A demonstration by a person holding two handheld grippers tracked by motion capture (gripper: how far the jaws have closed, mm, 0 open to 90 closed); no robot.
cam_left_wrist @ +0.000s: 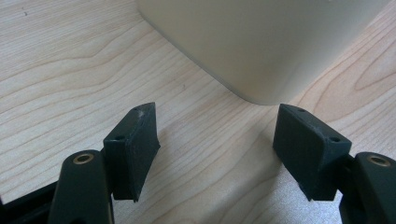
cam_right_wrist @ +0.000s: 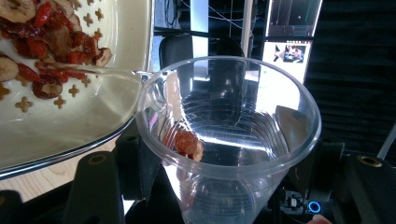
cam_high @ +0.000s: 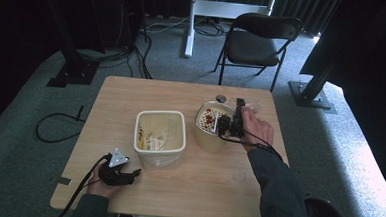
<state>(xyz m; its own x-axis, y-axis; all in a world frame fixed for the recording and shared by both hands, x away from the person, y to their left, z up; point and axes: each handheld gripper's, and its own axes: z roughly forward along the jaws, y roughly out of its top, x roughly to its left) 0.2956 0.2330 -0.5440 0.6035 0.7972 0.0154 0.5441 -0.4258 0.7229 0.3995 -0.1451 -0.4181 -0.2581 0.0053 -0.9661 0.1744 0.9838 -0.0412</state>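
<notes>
Our right hand-held gripper [cam_right_wrist: 224, 186] clamps a clear cup [cam_right_wrist: 229, 140] tipped at the bowl [cam_right_wrist: 70, 126]; the left hand-held gripper [cam_left_wrist: 215, 149] gapes, holding nothing. Overtilting could spill fruit [cam_right_wrist: 187, 142] onto the counter [cam_high: 177, 188].

The high view looks down from above the near edge of the tabletop [cam_high: 177, 188], facing forward to a chair [cam_high: 257, 42] far behind. The left gripper view sits low and very close to the wood, looking at a corner of the cream tub [cam_left_wrist: 261, 46]. The right gripper view looks along a clear cup [cam_right_wrist: 229, 140] beside the bowl [cam_right_wrist: 93, 116]. The high view shares both.
</notes>
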